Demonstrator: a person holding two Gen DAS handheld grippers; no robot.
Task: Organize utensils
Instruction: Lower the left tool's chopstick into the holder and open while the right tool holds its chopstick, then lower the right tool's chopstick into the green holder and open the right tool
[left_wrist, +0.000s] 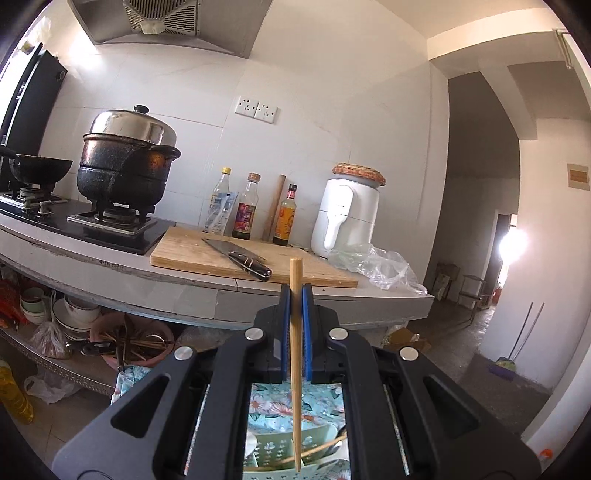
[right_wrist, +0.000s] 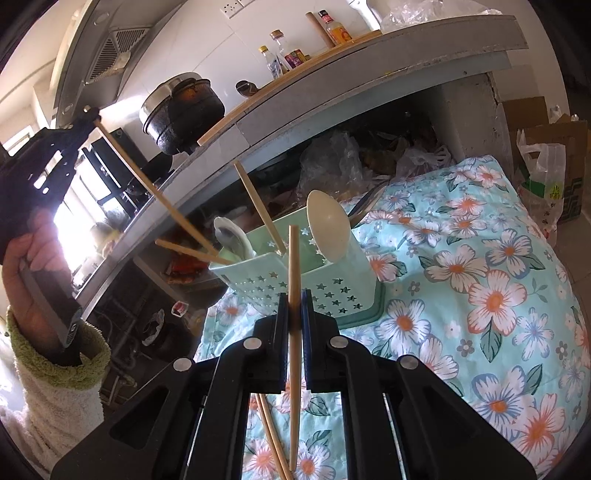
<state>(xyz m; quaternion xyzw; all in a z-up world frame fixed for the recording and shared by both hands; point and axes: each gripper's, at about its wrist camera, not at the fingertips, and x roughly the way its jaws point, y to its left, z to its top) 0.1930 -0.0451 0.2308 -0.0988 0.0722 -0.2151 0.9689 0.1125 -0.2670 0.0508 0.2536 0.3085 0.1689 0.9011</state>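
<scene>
We see each gripper clamped on one chopstick, held upright, likely so the tip can drop into a slot: left gripper (left_wrist: 296, 295) pinches its chopstick (left_wrist: 295, 369), right gripper (right_wrist: 294, 306) pinches its own (right_wrist: 293, 258). The green utensil caddy (right_wrist: 295, 284) sits just ahead of the right gripper on the floral cloth (right_wrist: 480, 295). It lies below the left gripper, whose stick's lower end hangs over the caddy.
</scene>
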